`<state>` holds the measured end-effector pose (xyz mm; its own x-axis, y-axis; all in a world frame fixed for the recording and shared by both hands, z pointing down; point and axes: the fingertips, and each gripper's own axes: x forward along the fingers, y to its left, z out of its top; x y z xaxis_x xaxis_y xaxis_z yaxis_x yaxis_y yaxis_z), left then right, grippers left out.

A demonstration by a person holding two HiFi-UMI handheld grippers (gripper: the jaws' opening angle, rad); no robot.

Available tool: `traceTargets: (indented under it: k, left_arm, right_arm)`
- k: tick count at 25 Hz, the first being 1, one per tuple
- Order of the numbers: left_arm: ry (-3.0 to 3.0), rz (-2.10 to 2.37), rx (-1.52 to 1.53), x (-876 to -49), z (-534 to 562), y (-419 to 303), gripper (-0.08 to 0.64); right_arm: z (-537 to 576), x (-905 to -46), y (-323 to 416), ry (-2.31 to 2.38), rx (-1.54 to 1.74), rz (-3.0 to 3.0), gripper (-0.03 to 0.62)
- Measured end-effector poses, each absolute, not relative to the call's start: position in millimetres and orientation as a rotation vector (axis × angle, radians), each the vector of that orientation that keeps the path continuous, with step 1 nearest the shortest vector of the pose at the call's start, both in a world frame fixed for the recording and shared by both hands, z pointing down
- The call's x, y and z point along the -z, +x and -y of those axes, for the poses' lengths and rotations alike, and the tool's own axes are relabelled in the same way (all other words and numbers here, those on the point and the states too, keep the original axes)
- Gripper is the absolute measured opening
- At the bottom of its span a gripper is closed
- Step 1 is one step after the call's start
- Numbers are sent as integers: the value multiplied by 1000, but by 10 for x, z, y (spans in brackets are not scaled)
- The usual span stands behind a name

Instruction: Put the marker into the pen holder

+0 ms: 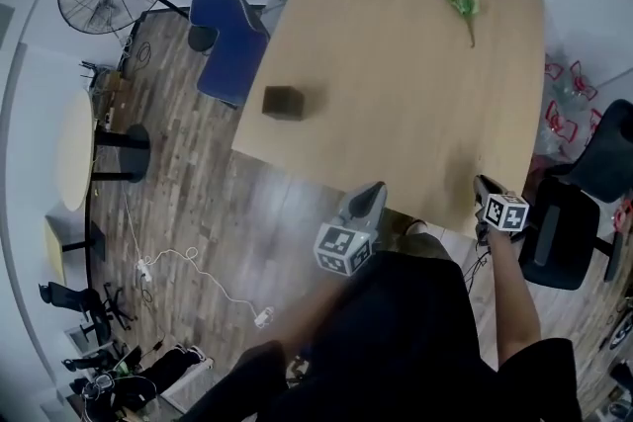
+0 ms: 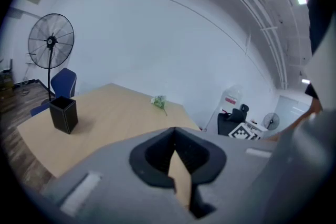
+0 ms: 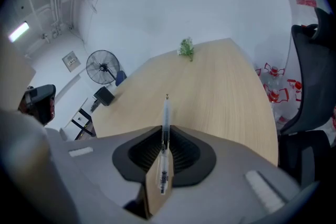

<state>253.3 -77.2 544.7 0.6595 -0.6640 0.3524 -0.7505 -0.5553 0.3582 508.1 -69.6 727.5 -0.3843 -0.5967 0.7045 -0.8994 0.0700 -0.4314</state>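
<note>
The right gripper (image 3: 165, 139) was clamped on the slim translucent marker (image 3: 166, 115). The black square pen holder (image 3: 105, 95) stood well ahead, leftward, so carrying and insertion were not yet done. The left gripper (image 2: 176, 155) had its jaws together, empty.

Head view: your left gripper (image 1: 374, 189) is blurred, and the marker (image 3: 165, 120) is too small to find. The chair (image 3: 315, 76) is cut off at the right edge.

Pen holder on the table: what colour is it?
Black. The pen holder shows best in the left gripper view.
</note>
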Motion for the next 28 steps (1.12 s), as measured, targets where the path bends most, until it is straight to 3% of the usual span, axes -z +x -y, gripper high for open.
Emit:
traceTargets:
  k: [5, 12, 28]
  left_arm:
    - [2373, 1173, -192, -5411, 542, 2686, 3]
    - [2354, 1297, -122, -5290, 457, 2269, 3]
    - [2282, 1400, 63, -5133, 655, -178, 3]
  right_arm:
    - [665, -7079, 4820, 1345, -1097, 2141, 44]
    - [537, -6678, 3891, 1173, -982, 2302, 44]
    - [899, -6247, 1220, 996, -847, 2383, 44]
